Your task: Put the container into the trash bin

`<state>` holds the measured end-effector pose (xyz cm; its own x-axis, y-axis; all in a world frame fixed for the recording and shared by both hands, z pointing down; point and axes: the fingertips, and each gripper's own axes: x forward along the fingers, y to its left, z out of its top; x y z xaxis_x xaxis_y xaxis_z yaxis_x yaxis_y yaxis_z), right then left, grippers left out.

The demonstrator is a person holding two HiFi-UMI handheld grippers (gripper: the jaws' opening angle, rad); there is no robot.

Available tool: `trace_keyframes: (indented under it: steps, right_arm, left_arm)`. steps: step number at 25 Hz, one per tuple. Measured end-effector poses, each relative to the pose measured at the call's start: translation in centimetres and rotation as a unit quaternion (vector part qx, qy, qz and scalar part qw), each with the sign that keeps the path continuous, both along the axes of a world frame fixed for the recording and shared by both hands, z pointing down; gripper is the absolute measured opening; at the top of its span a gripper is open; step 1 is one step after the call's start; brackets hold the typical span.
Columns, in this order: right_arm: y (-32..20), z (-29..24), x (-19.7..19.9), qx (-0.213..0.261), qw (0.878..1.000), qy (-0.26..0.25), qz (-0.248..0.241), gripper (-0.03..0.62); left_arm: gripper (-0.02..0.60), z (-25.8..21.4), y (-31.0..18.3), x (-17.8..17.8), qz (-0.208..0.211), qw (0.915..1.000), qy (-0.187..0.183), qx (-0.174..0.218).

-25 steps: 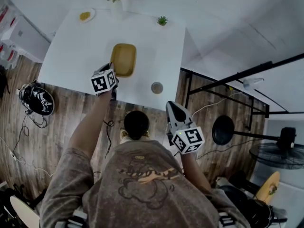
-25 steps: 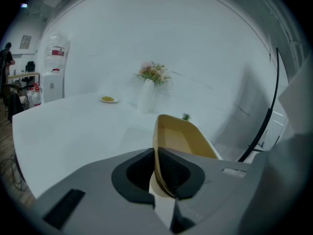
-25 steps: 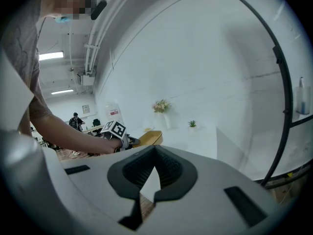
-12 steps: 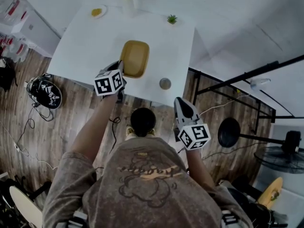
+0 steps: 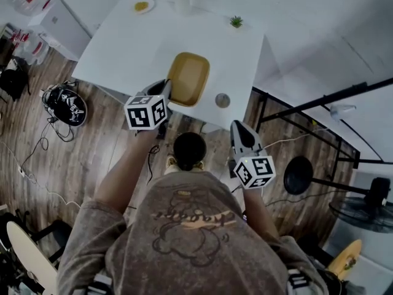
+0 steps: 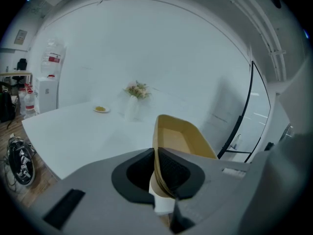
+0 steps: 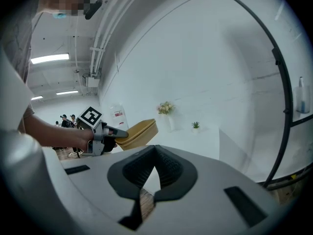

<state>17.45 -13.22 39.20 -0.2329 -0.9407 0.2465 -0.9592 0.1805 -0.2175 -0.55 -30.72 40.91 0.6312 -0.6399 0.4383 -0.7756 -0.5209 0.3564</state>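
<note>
My left hand-held gripper (image 6: 155,155) pinching the yellow container (image 5: 189,77) by its rim, pinched edge hidden, over the surface (image 5: 132,48), right hand-held gripper (image 5: 241,129) pressed together, empty.

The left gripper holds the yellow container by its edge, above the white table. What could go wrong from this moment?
1. The left gripper pinches the container only at one thin rim, so it may tilt or slip out while carried.
2. The right gripper is shut and empty, so nothing supports the container's far end.
3. A small round object sits near the edge of the table; a swinging container might knock it off.
</note>
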Motion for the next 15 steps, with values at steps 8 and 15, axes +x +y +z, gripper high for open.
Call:
trace_keyframes:
  steps: [8,15]
  right_arm:
    - [0.9,0.2,-0.7,0.004,1.000,0.001,-0.009,0.002]
    - [1.5,-0.2,-1.1,0.006,1.000,-0.002,-0.017,0.002]
  left_arm:
    - [0.021,-1.4,5.1,-0.7,0.011,0.9998,0.014,0.003]
    - [0.021,-1.5,9.3,-1.3,0.009,0.9997,0.021,-0.007]
